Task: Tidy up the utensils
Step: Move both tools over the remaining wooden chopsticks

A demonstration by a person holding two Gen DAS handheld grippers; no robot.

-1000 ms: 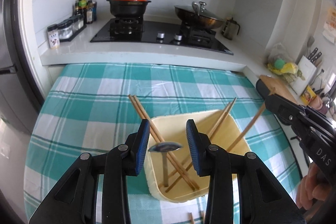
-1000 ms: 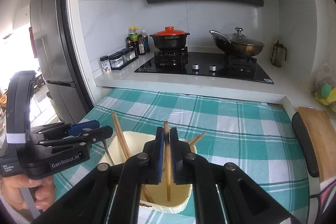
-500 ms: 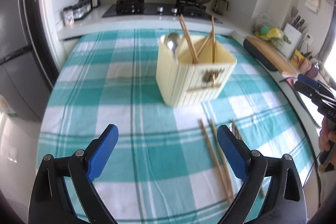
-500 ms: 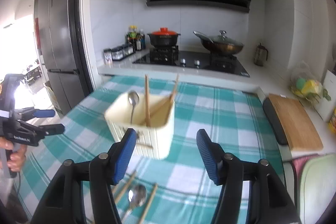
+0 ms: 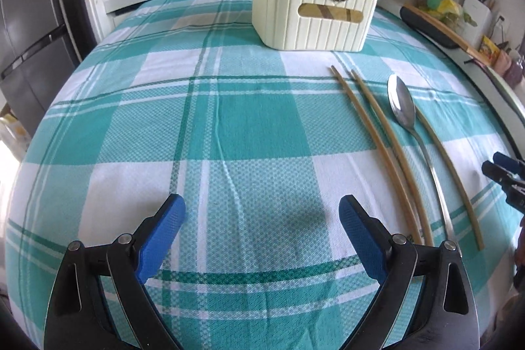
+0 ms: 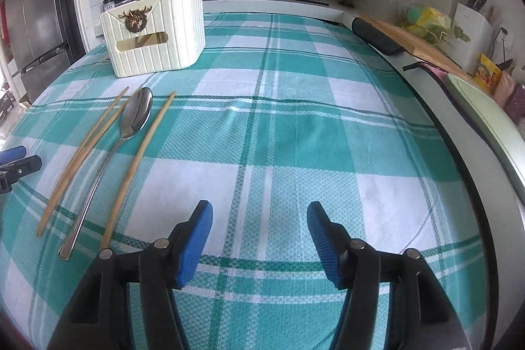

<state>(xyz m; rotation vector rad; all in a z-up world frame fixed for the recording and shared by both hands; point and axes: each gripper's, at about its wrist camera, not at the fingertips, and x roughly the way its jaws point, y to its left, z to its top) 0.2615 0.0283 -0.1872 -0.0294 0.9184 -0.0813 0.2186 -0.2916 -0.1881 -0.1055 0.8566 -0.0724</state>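
Both tools, left tool (image 5: pixel 262 233) and right tool (image 6: pixel 260 232): gaping, empty | spoon (image 5: pixel 402 109), chopsticks (image 5: pixel 370 133) near bench's edge, awaiting our pickup | holder (image 5: pixel 315 2): destination, we judge.

Bright daylight, sharp focus, no motion blur. Strong fisheye bending with dark corners. Soft shadow on teal-and-white checked tablecloth (image 5: pixel 229 127); window glare at left edge.
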